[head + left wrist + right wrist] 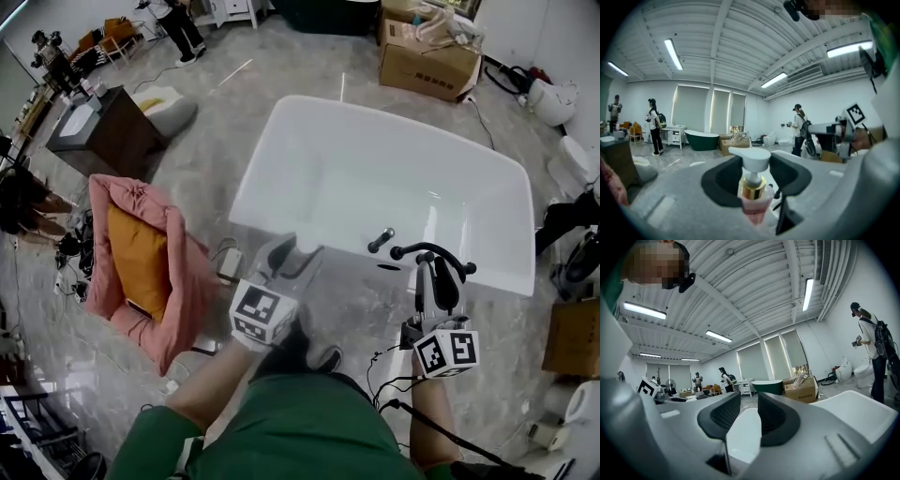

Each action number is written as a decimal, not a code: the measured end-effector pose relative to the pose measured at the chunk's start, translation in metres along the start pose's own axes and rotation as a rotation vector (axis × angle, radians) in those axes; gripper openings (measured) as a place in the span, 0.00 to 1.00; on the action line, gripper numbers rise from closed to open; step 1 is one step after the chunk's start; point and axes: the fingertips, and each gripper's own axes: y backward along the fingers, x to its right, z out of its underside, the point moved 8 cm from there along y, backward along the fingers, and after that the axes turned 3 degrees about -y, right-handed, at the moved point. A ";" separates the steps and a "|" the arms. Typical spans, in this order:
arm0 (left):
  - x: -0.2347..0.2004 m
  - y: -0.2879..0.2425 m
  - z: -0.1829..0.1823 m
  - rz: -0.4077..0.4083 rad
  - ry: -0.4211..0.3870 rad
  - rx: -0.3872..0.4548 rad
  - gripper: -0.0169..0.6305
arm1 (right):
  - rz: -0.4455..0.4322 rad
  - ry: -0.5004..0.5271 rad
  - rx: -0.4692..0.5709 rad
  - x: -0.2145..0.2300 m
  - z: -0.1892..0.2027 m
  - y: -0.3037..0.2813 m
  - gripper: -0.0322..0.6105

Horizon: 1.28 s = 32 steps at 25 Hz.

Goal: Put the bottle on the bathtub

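Note:
A pump bottle with a white pump head, gold collar and pink liquid stands upright between the jaws of my left gripper, which is shut on it. In the head view the left gripper hovers at the near rim of the white bathtub, left of the black faucet. The bottle itself is hard to make out there. My right gripper is at the same rim, just behind the faucet. Its jaws stand open with nothing between them, and the white tub shows beyond.
A pink cushion with an orange pillow lies on the floor at left, and a dark cabinet stands beyond it. A cardboard box sits behind the tub. White fixtures and cables are at right. People stand far off.

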 end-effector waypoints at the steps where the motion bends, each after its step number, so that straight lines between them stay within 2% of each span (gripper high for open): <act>1: -0.006 -0.009 0.003 0.013 -0.007 -0.004 0.30 | 0.009 -0.003 0.000 0.000 0.000 -0.010 0.21; 8: -0.054 -0.057 0.027 0.100 -0.017 -0.050 0.30 | 0.072 0.008 -0.010 -0.019 0.003 -0.067 0.21; 16: -0.085 -0.100 0.053 0.171 0.014 -0.081 0.30 | 0.164 0.038 -0.012 -0.024 -0.002 -0.091 0.21; 22: -0.083 -0.135 0.071 0.147 0.042 -0.109 0.31 | 0.183 0.040 -0.032 0.008 0.003 -0.103 0.21; 32: -0.072 -0.191 0.101 0.073 0.060 -0.155 0.30 | 0.104 -0.023 -0.110 0.076 0.034 -0.126 0.21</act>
